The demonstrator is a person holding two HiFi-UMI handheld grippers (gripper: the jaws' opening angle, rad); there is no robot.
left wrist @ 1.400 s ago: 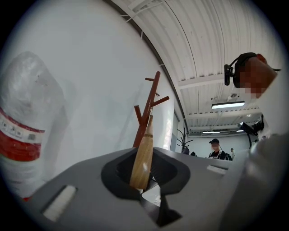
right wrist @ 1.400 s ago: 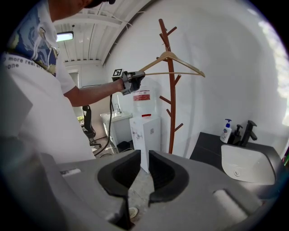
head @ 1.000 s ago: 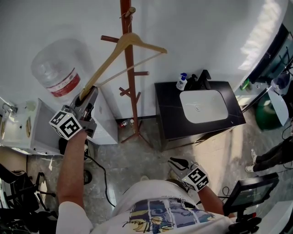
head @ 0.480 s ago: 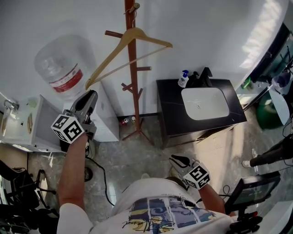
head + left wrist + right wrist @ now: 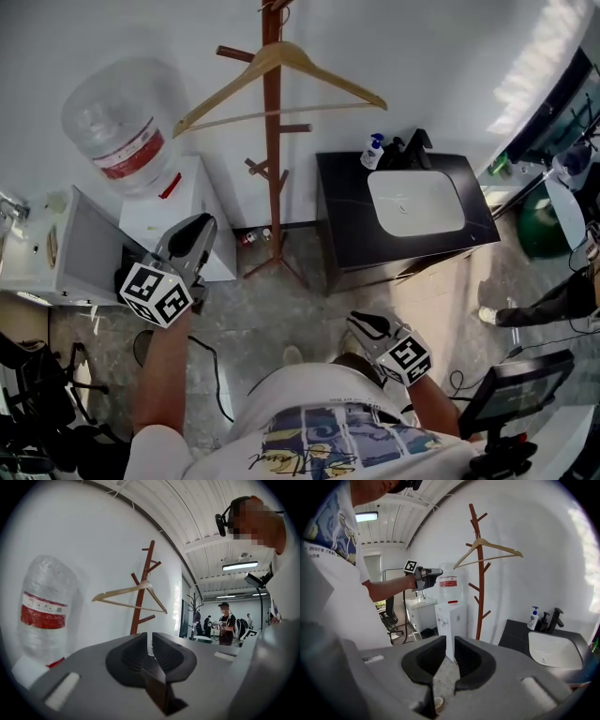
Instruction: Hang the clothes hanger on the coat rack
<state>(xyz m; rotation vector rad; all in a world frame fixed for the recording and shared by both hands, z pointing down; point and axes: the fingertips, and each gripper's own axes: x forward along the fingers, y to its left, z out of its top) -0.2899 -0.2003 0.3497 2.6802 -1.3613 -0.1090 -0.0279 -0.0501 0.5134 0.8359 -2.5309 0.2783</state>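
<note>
We saw the pale wooden triangular clothes hanger point(image 5: 221, 89) hung on the reddish-brown wooden coat rack point(image 5: 273, 187); left gripper point(image 5: 200, 227) and right gripper point(image 5: 362, 324) nearly closed, empty.

- This is an indoor test space dressed as a home corner inside a larger hall.
- A ribbed white ceiling point(image 5: 187, 517) with long strip lights point(image 5: 239, 566) runs overhead.
- Along one white wall stand a brown wooden tree-shaped coat rack point(image 5: 273, 159), a white water dispenser point(image 5: 164, 202) topped by a clear plastic bottle with a red label point(image 5: 112, 122), and a black vanity cabinet point(image 5: 342, 220) with a white basin point(image 5: 417, 202) and a white pump bottle point(image 5: 373, 150).
- Other people point(image 5: 225, 625) stand far back in the hall.
- A black office chair point(image 5: 389, 613), a dark screen on a stand point(image 5: 511, 394) and a black cable point(image 5: 217, 370) on the grey floor point to working use.
</note>
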